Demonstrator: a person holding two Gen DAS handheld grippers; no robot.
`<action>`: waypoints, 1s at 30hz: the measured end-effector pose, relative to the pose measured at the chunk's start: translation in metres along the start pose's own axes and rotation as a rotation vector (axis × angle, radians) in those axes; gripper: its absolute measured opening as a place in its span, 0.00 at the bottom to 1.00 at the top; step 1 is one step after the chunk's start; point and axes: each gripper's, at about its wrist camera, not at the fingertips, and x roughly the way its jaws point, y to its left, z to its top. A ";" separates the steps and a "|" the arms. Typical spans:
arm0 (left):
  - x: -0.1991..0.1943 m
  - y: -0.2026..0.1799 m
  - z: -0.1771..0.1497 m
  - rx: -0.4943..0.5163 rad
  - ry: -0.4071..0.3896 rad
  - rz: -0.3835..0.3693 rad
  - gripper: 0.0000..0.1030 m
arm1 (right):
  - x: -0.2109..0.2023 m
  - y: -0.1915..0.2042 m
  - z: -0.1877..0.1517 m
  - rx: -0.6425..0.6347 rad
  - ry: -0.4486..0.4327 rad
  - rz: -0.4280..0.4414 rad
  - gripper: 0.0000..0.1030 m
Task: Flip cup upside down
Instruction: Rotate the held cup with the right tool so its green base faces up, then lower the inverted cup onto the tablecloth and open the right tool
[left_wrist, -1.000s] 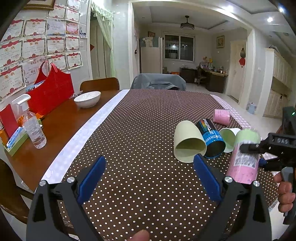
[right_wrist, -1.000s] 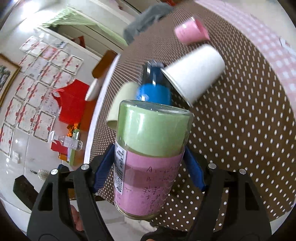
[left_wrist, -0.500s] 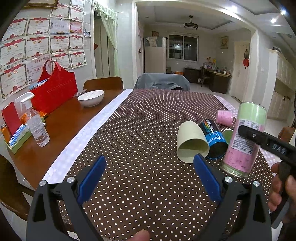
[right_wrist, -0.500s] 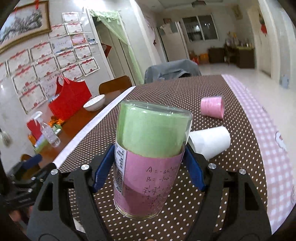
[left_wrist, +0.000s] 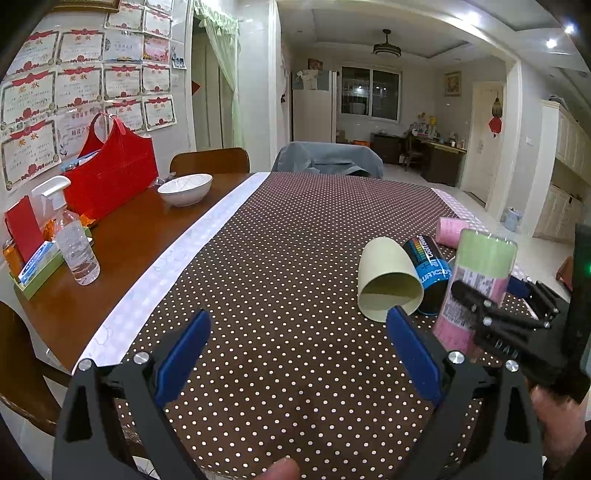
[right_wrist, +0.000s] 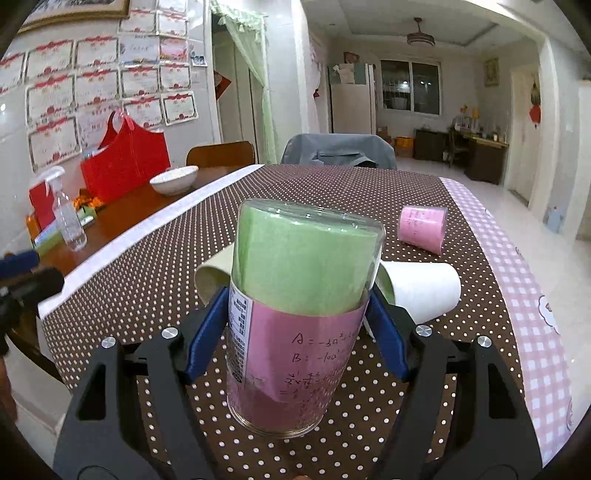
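My right gripper (right_wrist: 295, 339) is shut on a clear glass cup (right_wrist: 299, 317) lined with green and pink paper. The cup stands mouth down on the dotted tablecloth (right_wrist: 424, 424), its closed base on top. In the left wrist view the same cup (left_wrist: 476, 284) stands at the right, with the right gripper (left_wrist: 495, 314) around it. My left gripper (left_wrist: 299, 347) is open and empty, low over the cloth, to the left of the cup.
A cream cup (left_wrist: 388, 284), a blue-black can (left_wrist: 428, 262), a white cup (right_wrist: 421, 288) and a pink cup (right_wrist: 423, 229) lie on their sides behind. A white bowl (left_wrist: 184, 188), a spray bottle (left_wrist: 74, 243) and a red bag (left_wrist: 110, 173) stand on the bare wood at the left.
The right gripper has swung the glass cup from a tilt to upright, mouth down, and lowered it onto the cloth. The left gripper has stayed still.
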 end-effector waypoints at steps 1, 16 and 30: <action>0.000 0.000 0.000 0.000 0.000 -0.001 0.91 | -0.001 0.001 -0.002 -0.010 -0.001 -0.001 0.70; -0.001 -0.002 0.001 0.000 -0.005 -0.003 0.91 | -0.033 0.001 0.002 0.010 -0.034 0.059 0.94; -0.014 -0.015 0.004 0.016 -0.023 0.001 0.91 | -0.074 -0.020 0.022 0.121 -0.095 0.094 0.94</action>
